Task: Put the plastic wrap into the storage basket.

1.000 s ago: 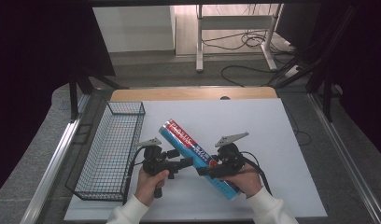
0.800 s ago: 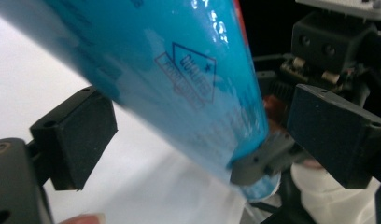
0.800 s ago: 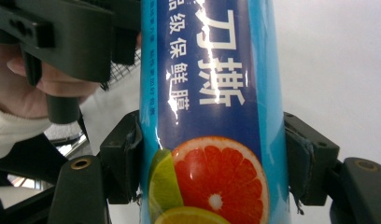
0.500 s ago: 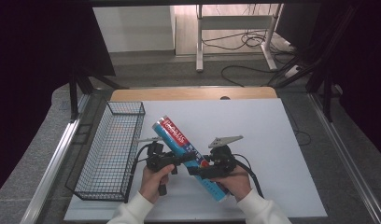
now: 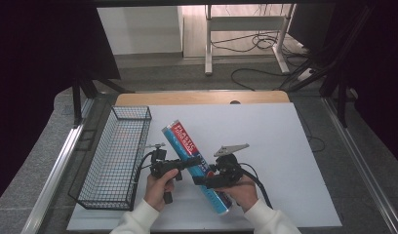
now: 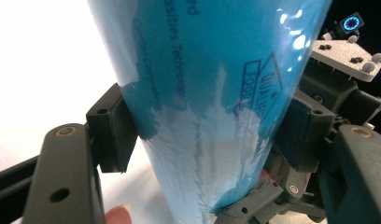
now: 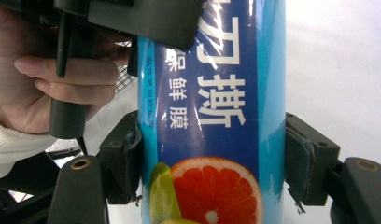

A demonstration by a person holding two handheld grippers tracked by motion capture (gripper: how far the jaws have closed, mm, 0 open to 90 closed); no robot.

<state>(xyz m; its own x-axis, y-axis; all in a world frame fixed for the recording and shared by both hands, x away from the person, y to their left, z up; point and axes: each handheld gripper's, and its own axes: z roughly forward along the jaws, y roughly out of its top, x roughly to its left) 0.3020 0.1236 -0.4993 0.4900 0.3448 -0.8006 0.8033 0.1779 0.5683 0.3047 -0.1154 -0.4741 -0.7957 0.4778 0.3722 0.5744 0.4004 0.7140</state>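
Note:
A long blue roll of plastic wrap [image 5: 183, 143], with a red label and an orange pictured on it, slants across the white table top [image 5: 275, 141], far end toward the basket. My left gripper [image 5: 189, 164] reaches in from the left at mid-length; its jaws have just been closing and now squeeze the blue tube [image 6: 212, 88] between both pads [image 6: 115, 133]. Lower down, my right gripper [image 5: 205, 180] is shut on the same roll [image 7: 212, 107], its pads [image 7: 304, 156] pressed on either side near the orange picture. I cannot tell whether the roll touches the table.
A black wire basket [image 5: 131, 108] stands along the table's left side, just left of my left hand. A wooden strip [image 5: 202, 97] borders the far edge. Cables trail from both grippers. White surface stretches to the right [image 5: 294, 185].
The left jaws, wide apart a second ago, have closed onto the roll. The roll's near end and my right hand have swung left, so the roll now points more steeply away.

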